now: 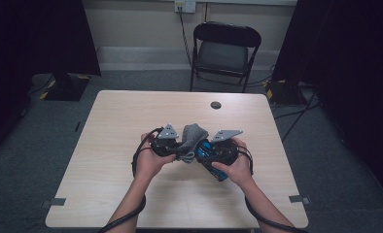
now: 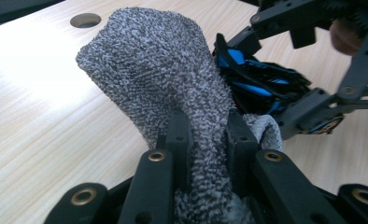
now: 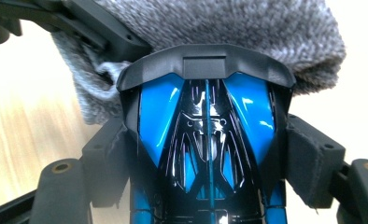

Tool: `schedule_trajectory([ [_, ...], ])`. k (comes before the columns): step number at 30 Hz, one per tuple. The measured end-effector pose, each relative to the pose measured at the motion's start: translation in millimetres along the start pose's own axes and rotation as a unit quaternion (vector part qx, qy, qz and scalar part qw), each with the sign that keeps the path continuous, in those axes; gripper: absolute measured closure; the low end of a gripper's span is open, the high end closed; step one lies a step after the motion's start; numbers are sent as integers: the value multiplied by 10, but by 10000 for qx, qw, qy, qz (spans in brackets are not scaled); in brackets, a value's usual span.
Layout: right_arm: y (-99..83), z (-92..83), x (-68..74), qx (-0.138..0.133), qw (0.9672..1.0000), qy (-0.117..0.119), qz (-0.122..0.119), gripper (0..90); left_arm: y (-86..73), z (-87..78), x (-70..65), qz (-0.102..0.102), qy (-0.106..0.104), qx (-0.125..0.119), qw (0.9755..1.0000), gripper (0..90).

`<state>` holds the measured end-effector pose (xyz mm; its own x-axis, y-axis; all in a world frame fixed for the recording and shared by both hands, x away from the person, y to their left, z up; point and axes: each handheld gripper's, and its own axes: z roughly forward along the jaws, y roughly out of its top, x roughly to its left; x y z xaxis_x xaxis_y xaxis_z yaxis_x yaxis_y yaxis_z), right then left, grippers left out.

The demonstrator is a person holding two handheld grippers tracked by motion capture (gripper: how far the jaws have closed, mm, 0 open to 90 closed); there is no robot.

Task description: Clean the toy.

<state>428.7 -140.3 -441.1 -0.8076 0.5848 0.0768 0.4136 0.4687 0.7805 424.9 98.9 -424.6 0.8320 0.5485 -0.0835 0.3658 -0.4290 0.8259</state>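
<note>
Meeting at frame centre on the table (image 1: 131,194), left gripper (image 2: 205,135) clamps a grey sock (image 2: 159,70), right gripper (image 3: 205,154) clamps a blue-black toy (image 3: 205,130); bare tabletop surrounds both to every edge.

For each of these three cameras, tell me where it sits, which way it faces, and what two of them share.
High view: above the person's side, looking forward and down at the wooden table; forearms and both hands enter from below.
Left gripper view: rides the left gripper, looking along its jaws clamped on the grey sock.
Right gripper view: rides the right gripper, whose jaws clamp a blue-and-black toy car.
All three share the sock.
</note>
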Motion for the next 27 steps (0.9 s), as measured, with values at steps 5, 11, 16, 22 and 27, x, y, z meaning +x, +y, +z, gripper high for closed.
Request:
schedule_trajectory([
  [5, -17, -12, -58, -16, 9999, -31, 105, 254, -6, -17, -14, 42, -154, -31, 9999, 755],
  [11, -20, -46, -124, -41, 9998, -80, 175, 254, 2, -43, -45, 167, -235, -67, 9996, 755],
  [16, -27, -62, -164, -62, 9997, -138, 209, 254, 2, -60, -63, 218, -274, -72, 9994, 754],
  [22, -24, -83, -204, -81, 9996, -112, 240, 254, -44, -69, -83, 201, -384, -104, 9990, 754],
  [27, -23, -101, -222, -95, 9995, -166, 246, 254, -103, -115, -91, 218, -393, -106, 9989, 754],
])
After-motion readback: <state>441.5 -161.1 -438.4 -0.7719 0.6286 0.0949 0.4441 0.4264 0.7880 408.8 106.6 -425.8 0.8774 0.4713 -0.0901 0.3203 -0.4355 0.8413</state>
